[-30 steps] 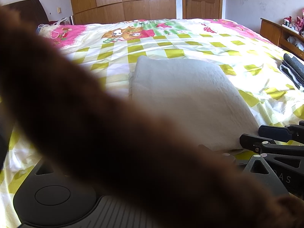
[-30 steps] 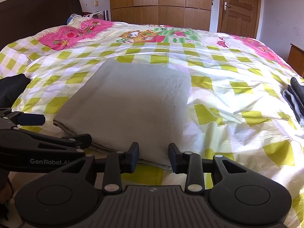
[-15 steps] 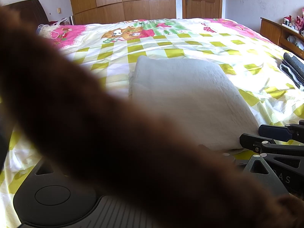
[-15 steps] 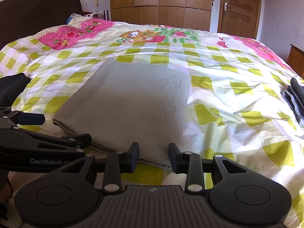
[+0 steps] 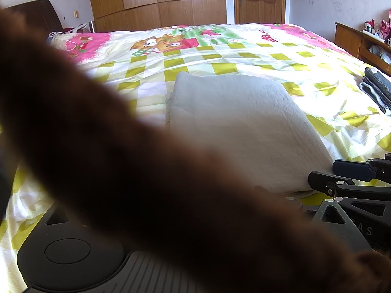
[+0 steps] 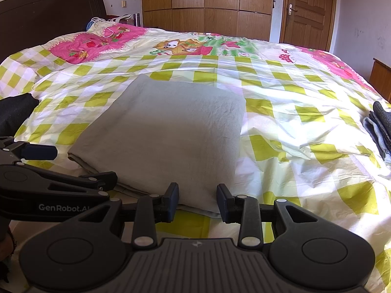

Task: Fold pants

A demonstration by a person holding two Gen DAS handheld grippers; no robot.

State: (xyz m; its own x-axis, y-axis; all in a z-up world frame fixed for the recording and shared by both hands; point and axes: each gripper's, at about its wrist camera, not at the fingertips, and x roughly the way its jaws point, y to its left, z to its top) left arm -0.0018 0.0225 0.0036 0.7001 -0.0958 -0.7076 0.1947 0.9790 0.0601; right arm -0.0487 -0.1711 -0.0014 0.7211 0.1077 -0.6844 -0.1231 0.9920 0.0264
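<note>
The grey pants (image 6: pixel 171 131) lie folded into a flat rectangle on the checked bedspread (image 6: pixel 293 122); the left wrist view shows them pale (image 5: pixel 244 122). My right gripper (image 6: pixel 197 200) is open, its blue pads at the near edge of the fold with the cloth's corner between them, not pinched. My left gripper (image 6: pixel 73 166) lies just left of it at the pants' near left corner, fingers apart and empty. In the left wrist view a blurred brown shape (image 5: pixel 122 158) close to the lens hides the left fingers; the right gripper (image 5: pixel 342 174) shows at the right edge.
A stack of dark folded clothes (image 6: pixel 381 127) sits at the bed's right edge. A black garment (image 6: pixel 14 112) lies at the left edge. Dark headboard (image 6: pixel 48 12), wooden wardrobe (image 6: pixel 207 5) and door (image 6: pixel 308 9) stand behind; a wooden cabinet (image 5: pixel 354 39) is at the right.
</note>
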